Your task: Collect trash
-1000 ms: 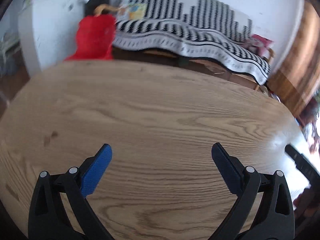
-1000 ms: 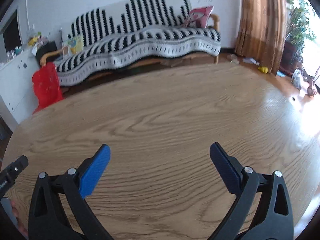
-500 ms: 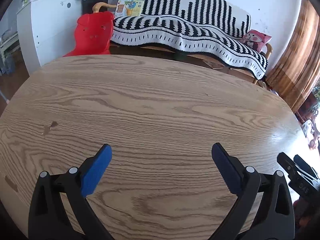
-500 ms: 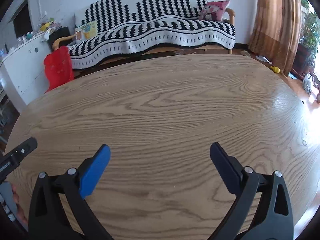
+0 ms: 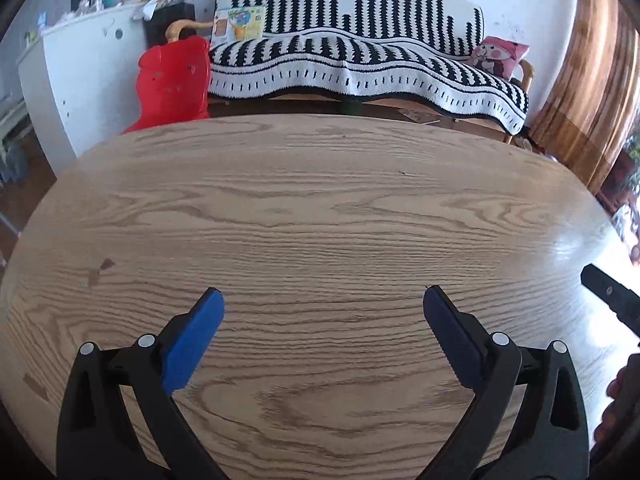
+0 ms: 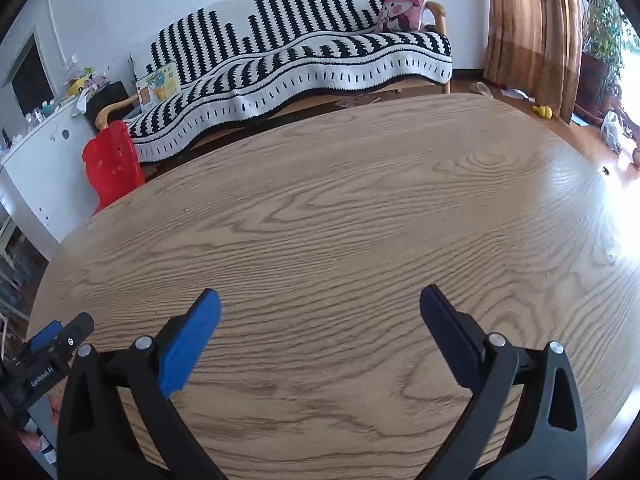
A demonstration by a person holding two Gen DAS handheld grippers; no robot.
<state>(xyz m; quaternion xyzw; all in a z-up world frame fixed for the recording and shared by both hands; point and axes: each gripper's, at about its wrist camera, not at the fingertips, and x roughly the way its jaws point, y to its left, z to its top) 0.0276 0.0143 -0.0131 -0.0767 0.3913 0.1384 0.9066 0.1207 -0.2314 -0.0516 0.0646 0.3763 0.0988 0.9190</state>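
Bare wooden table (image 5: 320, 220) fills both views, steadier now than a second ago, left hand-held gripper (image 5: 323, 308) spread wide, right hand-held gripper (image 6: 320, 306) equally wide, both empty, with no trash in sight.

There were two grippers (image 5: 322, 308) (image 6: 320, 308), each with two blue-padded fingers spread wide, over one wooden table (image 5: 320, 216). Beyond it stood one sofa (image 5: 360, 60) under one striped blanket, one pink cushion (image 5: 502, 56), one red chair (image 5: 174, 80), one white cabinet (image 5: 80, 72).
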